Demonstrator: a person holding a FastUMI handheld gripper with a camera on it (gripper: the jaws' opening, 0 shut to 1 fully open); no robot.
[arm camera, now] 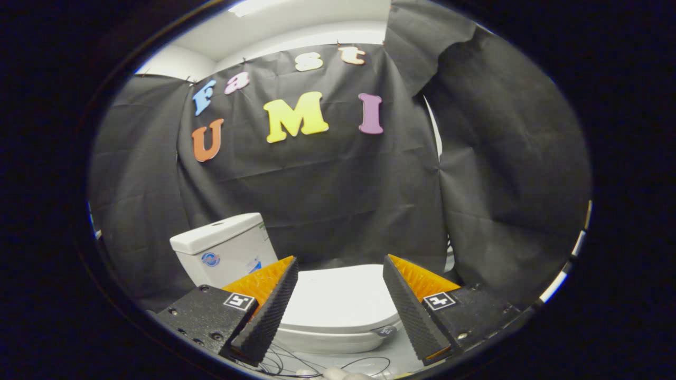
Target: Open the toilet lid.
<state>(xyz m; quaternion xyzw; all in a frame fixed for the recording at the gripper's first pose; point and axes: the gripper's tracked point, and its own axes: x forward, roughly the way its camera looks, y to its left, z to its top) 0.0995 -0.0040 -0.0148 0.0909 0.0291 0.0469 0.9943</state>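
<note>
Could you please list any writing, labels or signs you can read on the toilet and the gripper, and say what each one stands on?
Nothing here is legible.
round sticker on the cistern: too small to read.
second sticker beside it: blurred.
dark tab at the closed toilet lid front edge: too small to read.
square markers on the open hand-held gripper, whose fingers flank the lid: patterns, no words.
</note>
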